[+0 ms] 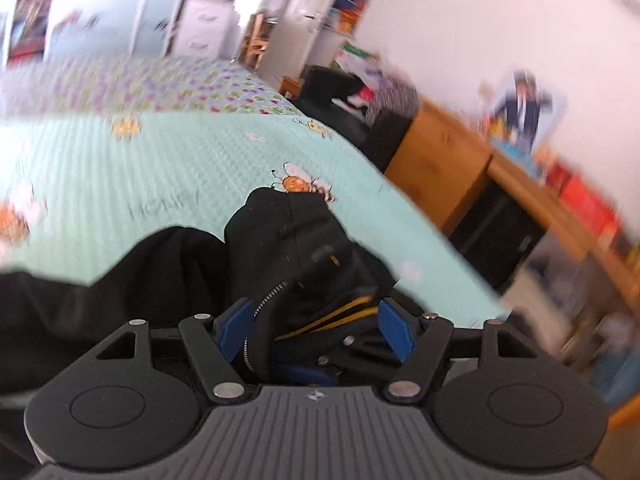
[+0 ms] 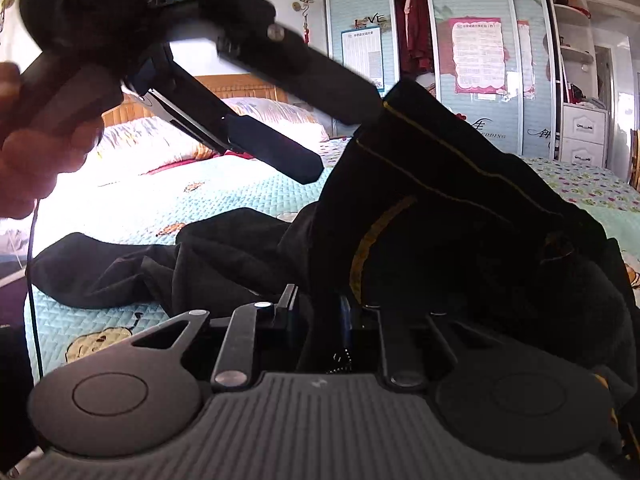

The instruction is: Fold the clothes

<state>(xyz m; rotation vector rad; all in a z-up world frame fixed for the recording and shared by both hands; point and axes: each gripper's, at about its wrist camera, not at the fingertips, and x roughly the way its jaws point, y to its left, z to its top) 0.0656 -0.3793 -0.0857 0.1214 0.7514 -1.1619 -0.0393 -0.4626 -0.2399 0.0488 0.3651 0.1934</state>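
A black garment with yellow stitching and a zipper [image 1: 304,248] lies bunched on a mint quilted bed [image 1: 168,168]. In the left wrist view my left gripper [image 1: 316,328] has its blue pads [image 1: 236,326] spread apart, with the garment's waist and zipper between them. In the right wrist view my right gripper [image 2: 340,320] is shut on the black garment [image 2: 440,208] and holds its upper part raised. The rest trails left across the bed [image 2: 120,208]. The left gripper [image 2: 340,144] also shows there, coming from the upper left, one finger [image 2: 276,152] free and the other reaching the garment's top edge.
Pillows [image 2: 160,140] and a wooden headboard [image 2: 224,84] are at the bed's far end. A wardrobe with sliding doors [image 2: 460,48] stands behind. A wooden desk [image 1: 460,160] with clutter runs along the bed's right side. A dark bag [image 1: 332,88] sits beyond the bed.
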